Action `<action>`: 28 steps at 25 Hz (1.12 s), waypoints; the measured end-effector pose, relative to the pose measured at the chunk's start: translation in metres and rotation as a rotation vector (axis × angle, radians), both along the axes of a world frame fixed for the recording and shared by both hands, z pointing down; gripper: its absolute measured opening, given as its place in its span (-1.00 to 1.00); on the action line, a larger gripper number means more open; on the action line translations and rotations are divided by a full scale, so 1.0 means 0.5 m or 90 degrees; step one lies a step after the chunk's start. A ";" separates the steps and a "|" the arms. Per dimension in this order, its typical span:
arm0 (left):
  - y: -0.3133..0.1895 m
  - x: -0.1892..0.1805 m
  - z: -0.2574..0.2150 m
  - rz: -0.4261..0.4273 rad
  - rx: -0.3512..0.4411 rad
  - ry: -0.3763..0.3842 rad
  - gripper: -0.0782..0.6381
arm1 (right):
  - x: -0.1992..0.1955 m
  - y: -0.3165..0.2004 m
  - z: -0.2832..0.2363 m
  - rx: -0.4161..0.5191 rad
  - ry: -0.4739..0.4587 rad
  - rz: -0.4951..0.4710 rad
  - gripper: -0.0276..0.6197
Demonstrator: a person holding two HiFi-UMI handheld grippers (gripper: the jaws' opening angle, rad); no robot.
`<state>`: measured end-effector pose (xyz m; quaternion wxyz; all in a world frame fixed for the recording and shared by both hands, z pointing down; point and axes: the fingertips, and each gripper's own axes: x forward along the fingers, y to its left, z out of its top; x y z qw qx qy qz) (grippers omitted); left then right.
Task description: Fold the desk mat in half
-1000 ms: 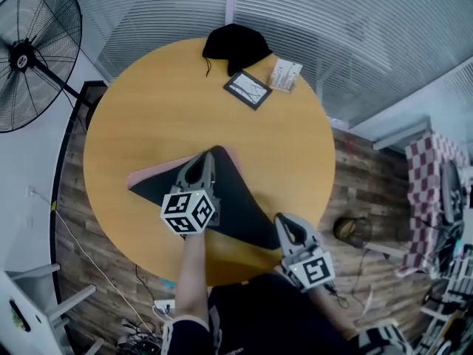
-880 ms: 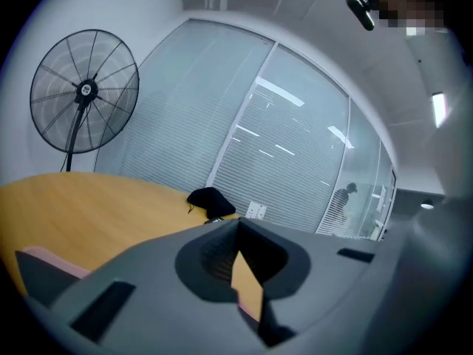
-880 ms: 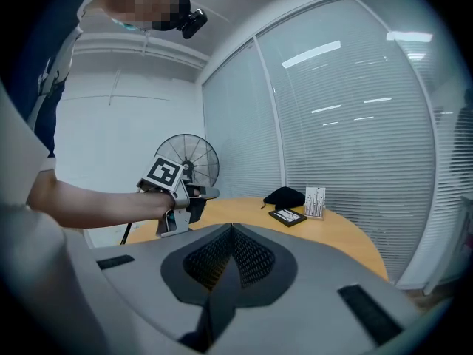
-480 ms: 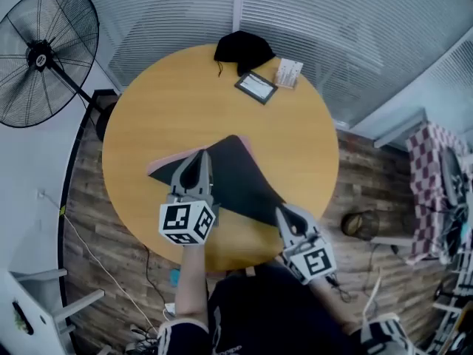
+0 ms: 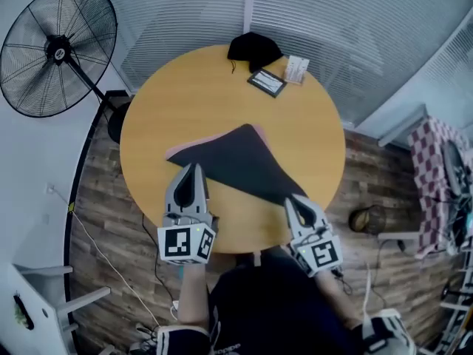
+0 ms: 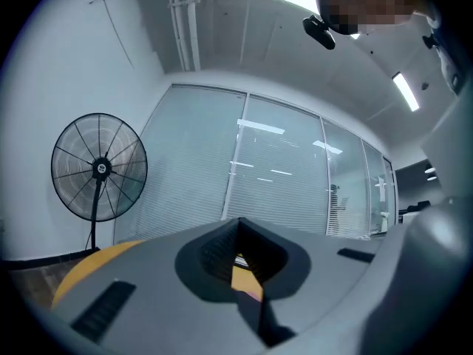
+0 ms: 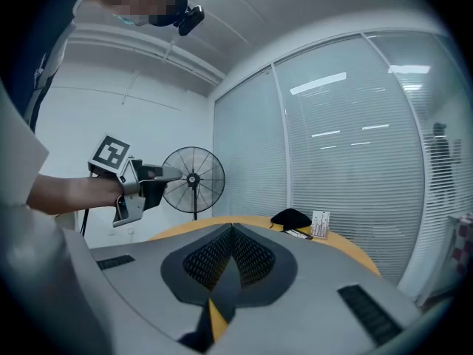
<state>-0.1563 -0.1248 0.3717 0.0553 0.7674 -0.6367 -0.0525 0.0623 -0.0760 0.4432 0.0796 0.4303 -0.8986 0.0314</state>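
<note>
The black desk mat [image 5: 244,161] lies doubled over, pink edge showing, on the round counter [image 5: 295,117], as the left tool [image 5: 190,168] hovers shut and empty beside it and the right tool [image 5: 291,199] seems clamped on its near corner, the fold apparently made, leaving alignment and release.

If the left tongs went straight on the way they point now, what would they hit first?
Probably the mat, at its pink-edged left corner just ahead; height is unclear.
</note>
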 end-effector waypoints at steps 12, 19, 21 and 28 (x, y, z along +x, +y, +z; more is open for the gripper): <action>0.173 -0.028 -0.009 -0.075 0.018 -0.056 -0.78 | -0.006 0.046 -0.045 0.021 -0.010 -0.015 -0.91; 0.239 -0.013 0.021 -0.088 0.001 -0.061 -0.78 | 0.004 0.076 -0.040 0.004 -0.022 -0.018 -0.91; 0.250 -0.004 0.028 -0.087 -0.003 -0.064 -0.78 | 0.004 0.087 -0.035 -0.003 -0.028 -0.021 -0.91; 0.278 0.026 0.058 -0.076 -0.031 -0.089 -0.78 | 0.009 0.102 -0.019 -0.024 -0.033 -0.033 -0.91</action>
